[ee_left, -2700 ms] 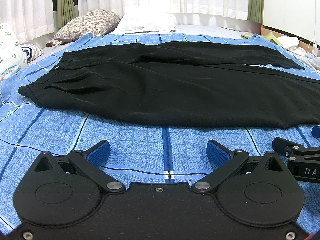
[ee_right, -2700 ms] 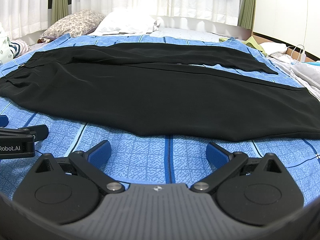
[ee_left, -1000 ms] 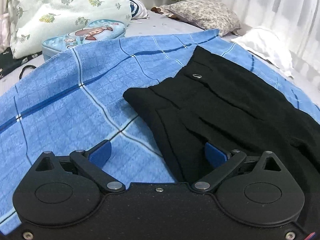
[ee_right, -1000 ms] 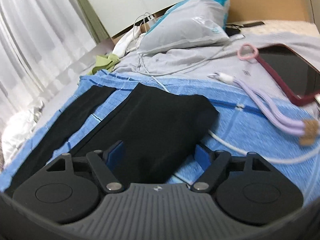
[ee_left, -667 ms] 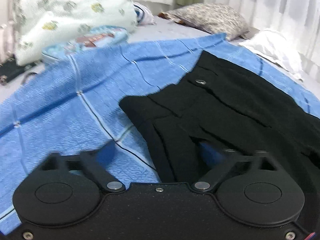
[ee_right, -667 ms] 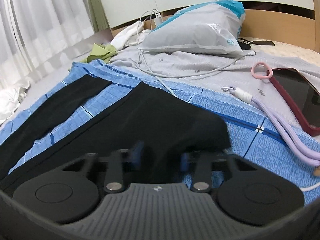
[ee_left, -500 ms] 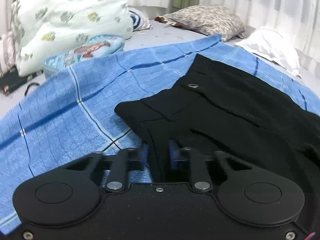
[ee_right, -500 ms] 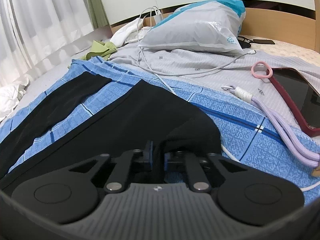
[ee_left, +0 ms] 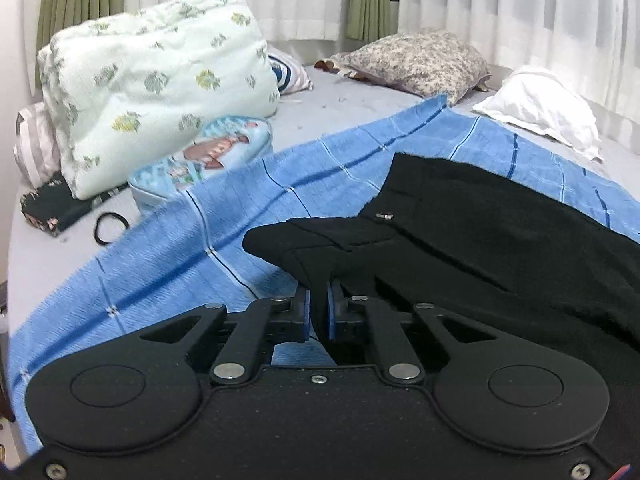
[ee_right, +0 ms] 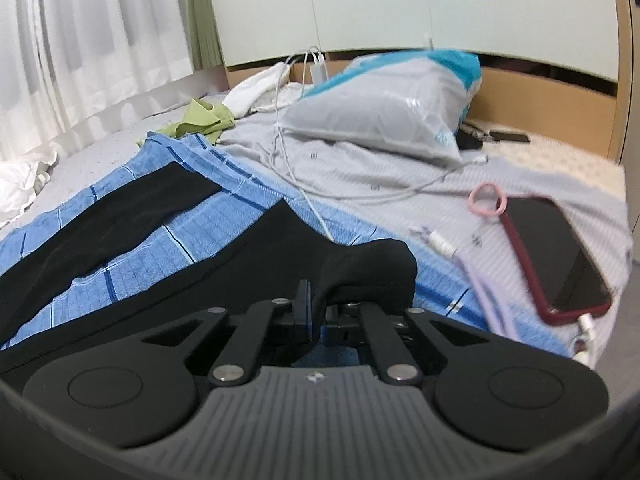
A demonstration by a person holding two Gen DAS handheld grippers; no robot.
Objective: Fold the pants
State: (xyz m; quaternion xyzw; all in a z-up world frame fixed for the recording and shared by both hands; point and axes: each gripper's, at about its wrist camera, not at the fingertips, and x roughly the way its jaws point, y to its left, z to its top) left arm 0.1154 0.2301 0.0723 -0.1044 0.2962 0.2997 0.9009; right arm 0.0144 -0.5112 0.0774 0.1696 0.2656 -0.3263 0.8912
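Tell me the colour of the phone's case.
Dark red, on the phone lying on the grey sheet; clearest in the right wrist view.

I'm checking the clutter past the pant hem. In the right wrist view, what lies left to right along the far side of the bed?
White curtain → green cloth → white charger cable → grey plastic bag → pink ring → red-cased phone.

black left claw, blue pads, silver screws

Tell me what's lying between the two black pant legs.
In the right wrist view, a bare strip of blue checked blanket separates the far pant leg from the near pant leg.
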